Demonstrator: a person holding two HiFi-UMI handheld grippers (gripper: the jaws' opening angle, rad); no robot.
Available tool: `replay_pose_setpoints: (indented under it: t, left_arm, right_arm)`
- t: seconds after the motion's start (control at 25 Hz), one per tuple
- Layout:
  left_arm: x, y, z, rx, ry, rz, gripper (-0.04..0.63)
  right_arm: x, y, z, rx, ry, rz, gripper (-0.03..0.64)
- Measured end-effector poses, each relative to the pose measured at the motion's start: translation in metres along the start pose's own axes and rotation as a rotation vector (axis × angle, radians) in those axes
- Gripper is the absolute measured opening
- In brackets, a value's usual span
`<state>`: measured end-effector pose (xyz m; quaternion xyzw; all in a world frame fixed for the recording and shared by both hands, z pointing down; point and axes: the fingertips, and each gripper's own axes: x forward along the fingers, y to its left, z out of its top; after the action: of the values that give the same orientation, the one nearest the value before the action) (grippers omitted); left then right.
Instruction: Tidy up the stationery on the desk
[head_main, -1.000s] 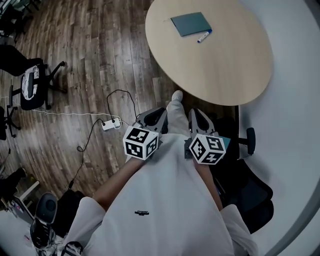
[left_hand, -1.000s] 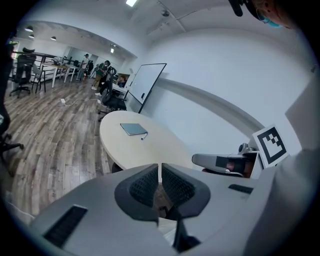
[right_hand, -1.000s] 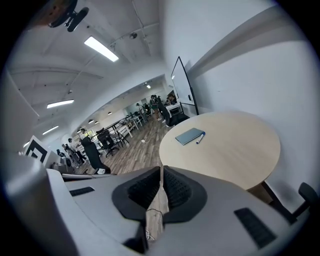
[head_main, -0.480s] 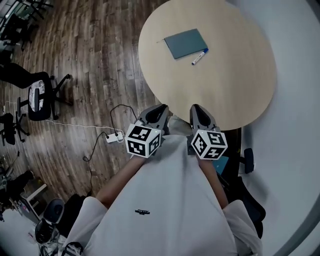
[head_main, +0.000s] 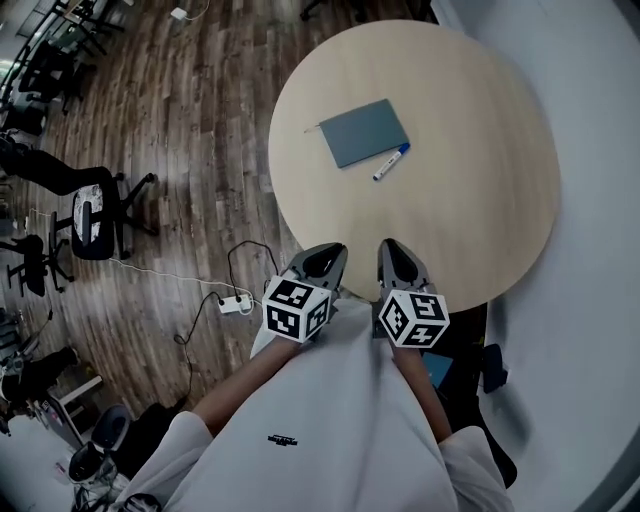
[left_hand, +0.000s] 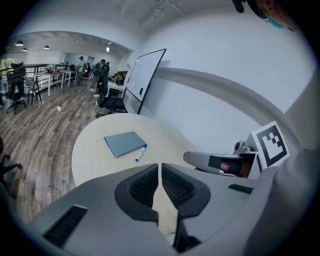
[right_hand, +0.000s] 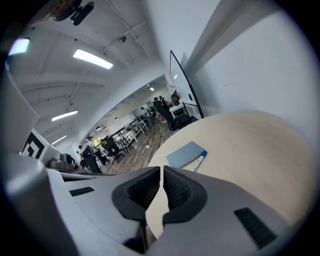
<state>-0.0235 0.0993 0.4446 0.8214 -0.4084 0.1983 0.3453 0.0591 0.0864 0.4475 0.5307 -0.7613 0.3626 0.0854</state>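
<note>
On table (head_main: 480, 200), marker (head_main: 390, 163) beyond fingers (head_main: 318, 262) (well apart)

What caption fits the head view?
Left gripper and right gripper, both shut, at a round table with a notebook and marker.

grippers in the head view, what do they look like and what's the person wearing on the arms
The left gripper and right gripper are grey, tapering shells whose tongs carry dark ribbed pads. Each bears a white cube printed with black square markers. The person wears a white short-sleeved shirt.
</note>
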Motion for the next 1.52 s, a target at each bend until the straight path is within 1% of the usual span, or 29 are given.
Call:
replay_pose_setpoints:
  t: [0.2,0.4,0.52,0.64,0.72,0.88,1.08,1.24,1.36,1.52]
  left_arm:
    - [0.019,-0.01,0.026,0.046,0.011,-0.019,0.037]
    - [0.041,-0.001,0.047,0.065,0.019,-0.021,0.037]
    - [0.056,0.007,0.066,0.076,0.007,-0.007,0.037]
    - [0.071,0.027,0.083,0.098,-0.01,0.011,0.037]
    - [0.081,0.042,0.087,0.108,-0.005,0.015,0.037]
    - [0.106,0.061,0.096,0.133,0.012,0.014,0.037]
    - [0.134,0.094,0.1,0.147,0.005,0.027,0.037]
    - [0.151,0.123,0.103,0.148,-0.003,0.062,0.037]
    - [0.161,0.136,0.107,0.155,-0.012,0.083,0.037]
    - [0.174,0.152,0.109,0.184,-0.007,0.09,0.038]
  right_arm:
    - [-0.001,-0.015,0.024,0.032,-0.025,-0.017,0.043]
    - [0.014,-0.023,0.042,0.029,-0.034,-0.038,0.043]
    - [0.026,-0.033,0.052,0.031,-0.025,-0.039,0.043]
    - [0.045,-0.036,0.059,0.027,-0.028,-0.04,0.043]
    - [0.059,-0.035,0.059,0.025,-0.024,-0.038,0.043]
    - [0.086,-0.034,0.065,0.059,-0.009,-0.018,0.043]
    - [0.118,-0.027,0.069,0.058,-0.026,-0.037,0.043]
    - [0.146,-0.026,0.071,0.037,-0.046,-0.056,0.044]
    - [0.163,-0.031,0.072,0.039,-0.052,-0.069,0.044]
    - [0.182,-0.039,0.071,0.048,-0.055,-0.088,0.044]
